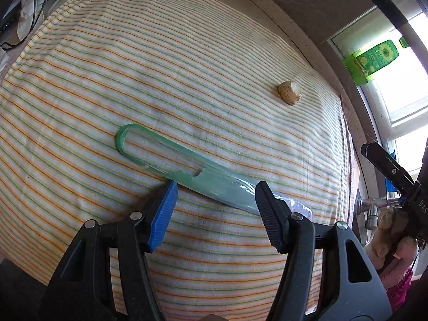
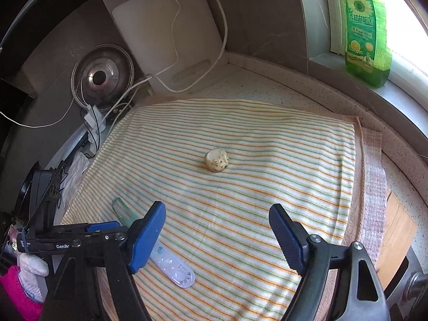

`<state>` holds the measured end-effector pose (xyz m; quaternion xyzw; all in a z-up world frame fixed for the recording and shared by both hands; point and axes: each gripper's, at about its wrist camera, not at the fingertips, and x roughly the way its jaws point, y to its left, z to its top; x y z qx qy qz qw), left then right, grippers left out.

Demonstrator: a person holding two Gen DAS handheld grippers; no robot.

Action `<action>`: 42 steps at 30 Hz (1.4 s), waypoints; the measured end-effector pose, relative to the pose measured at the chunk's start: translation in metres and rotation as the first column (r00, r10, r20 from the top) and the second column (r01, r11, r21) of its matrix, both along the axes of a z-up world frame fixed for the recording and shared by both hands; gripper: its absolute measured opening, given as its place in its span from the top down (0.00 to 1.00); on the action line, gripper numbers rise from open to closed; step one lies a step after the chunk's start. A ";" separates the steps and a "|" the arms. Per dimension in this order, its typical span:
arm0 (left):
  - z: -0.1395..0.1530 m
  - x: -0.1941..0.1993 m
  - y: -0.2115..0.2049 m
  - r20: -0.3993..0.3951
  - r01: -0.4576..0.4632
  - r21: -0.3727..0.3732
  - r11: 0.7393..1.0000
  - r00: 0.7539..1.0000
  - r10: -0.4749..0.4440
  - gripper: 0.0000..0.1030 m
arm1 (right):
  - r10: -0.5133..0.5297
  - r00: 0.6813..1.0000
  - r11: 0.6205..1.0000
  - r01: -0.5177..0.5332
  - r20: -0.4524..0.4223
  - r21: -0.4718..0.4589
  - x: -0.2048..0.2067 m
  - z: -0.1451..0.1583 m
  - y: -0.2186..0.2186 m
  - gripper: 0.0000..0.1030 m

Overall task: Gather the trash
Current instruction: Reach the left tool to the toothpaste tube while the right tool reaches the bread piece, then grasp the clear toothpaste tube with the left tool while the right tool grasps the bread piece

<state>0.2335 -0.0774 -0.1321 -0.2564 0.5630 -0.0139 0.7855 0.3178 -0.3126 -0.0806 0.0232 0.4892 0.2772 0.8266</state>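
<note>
Left wrist view: your left gripper (image 1: 215, 195) gapes wide, holding nothing, its ribbed pads either side of a flat green plastic wrapper (image 1: 171, 157) on the striped cloth (image 1: 160, 67); its clear end is hidden behind one finger. A rough beige lump (image 2: 217, 159) lies well apart. Your right gripper (image 2: 216, 222) is wide open, empty. A green bottle (image 2: 365, 29) stands on the sill.
</note>
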 end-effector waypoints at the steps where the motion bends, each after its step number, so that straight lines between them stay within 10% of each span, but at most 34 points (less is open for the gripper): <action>1: -0.001 0.005 0.000 -0.008 -0.007 0.001 1.000 1.000 0.007 0.40 | 0.001 1.000 1.000 -0.001 -0.001 -0.001 0.004 0.000 0.001 0.20; 14: -0.009 0.047 0.005 -0.110 -0.124 0.072 0.990 0.985 0.132 0.29 | -0.022 0.999 0.999 0.023 -0.046 0.023 0.036 -0.020 -0.003 0.21; 25: -0.010 0.083 -0.043 -0.036 -0.009 0.374 0.927 0.999 0.024 0.37 | -0.007 1.000 1.000 0.007 -0.021 -0.017 0.048 -0.023 0.008 0.22; 34: -0.005 0.092 -0.041 0.037 0.113 0.322 0.940 0.991 -0.131 0.70 | 0.030 0.998 0.999 -0.031 -0.047 -0.015 0.073 -0.037 0.021 0.23; 42: -0.004 0.078 -0.036 0.007 0.099 0.234 0.967 0.995 -0.103 0.60 | 0.123 0.990 0.990 -0.127 -0.071 -0.057 0.084 -0.061 0.055 0.32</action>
